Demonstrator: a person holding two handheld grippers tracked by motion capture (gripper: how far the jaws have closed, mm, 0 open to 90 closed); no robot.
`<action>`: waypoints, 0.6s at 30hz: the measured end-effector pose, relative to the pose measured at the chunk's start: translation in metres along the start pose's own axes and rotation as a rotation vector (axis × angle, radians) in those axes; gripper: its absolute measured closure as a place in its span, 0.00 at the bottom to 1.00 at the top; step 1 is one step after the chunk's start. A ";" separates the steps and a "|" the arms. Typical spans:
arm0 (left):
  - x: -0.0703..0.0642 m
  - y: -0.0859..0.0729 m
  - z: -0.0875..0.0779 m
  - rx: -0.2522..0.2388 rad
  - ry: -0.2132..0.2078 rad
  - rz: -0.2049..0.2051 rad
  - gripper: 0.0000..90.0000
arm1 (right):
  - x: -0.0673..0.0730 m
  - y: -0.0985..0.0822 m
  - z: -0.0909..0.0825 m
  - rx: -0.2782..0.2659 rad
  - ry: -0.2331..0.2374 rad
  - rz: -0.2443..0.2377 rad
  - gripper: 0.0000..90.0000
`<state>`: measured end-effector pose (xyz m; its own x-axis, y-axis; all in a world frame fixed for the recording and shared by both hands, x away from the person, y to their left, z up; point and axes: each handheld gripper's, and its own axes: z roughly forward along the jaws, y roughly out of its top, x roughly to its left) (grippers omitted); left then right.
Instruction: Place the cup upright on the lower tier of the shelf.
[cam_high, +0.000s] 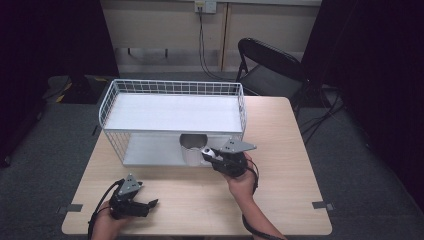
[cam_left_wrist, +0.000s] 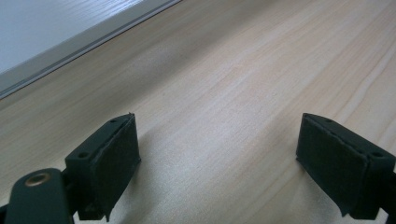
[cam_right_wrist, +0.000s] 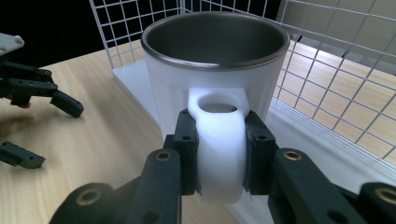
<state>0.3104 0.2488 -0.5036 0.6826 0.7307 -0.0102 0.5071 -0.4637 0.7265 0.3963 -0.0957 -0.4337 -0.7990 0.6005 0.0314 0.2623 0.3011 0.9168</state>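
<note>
We note the table (cam_high: 280, 200) bearing a white wire rack (cam_high: 172, 117) at 12 o'clock. The white mug (cam_right_wrist: 215, 70) stands at the rack's lower shelf edge. The right gripper (cam_right_wrist: 219, 154) clamps its handle (cam_right_wrist: 219, 140). At 7 o'clock, the left gripper (cam_left_wrist: 219, 158) rests wide open, empty.

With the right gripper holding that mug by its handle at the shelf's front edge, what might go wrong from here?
1. The right gripper clamps only the handle of the mug; the body hangs off to one side, so it may tilt or twist in the pads.
2. The mug sits at the front edge of the wire rack under its upper shelf; its rim may catch on the wire.
3. The left gripper rests open on the table, giving no support.
</note>
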 end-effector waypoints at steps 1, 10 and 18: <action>0.000 0.000 0.000 0.000 0.000 0.000 0.14 | 0.000 0.000 0.001 -0.002 -0.003 0.003 0.79; 0.000 0.000 0.000 0.000 0.000 0.000 0.14 | 0.001 -0.004 0.012 -0.004 -0.022 0.011 0.79; 0.000 0.000 0.000 0.000 0.000 0.000 0.14 | 0.001 -0.006 0.017 -0.008 -0.042 0.020 0.79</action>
<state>0.3104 0.2488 -0.5036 0.6828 0.7305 -0.0101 0.5071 -0.4639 0.7264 0.4026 -0.0843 -0.4458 -0.7702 0.6369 0.0333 0.2737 0.2829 0.9193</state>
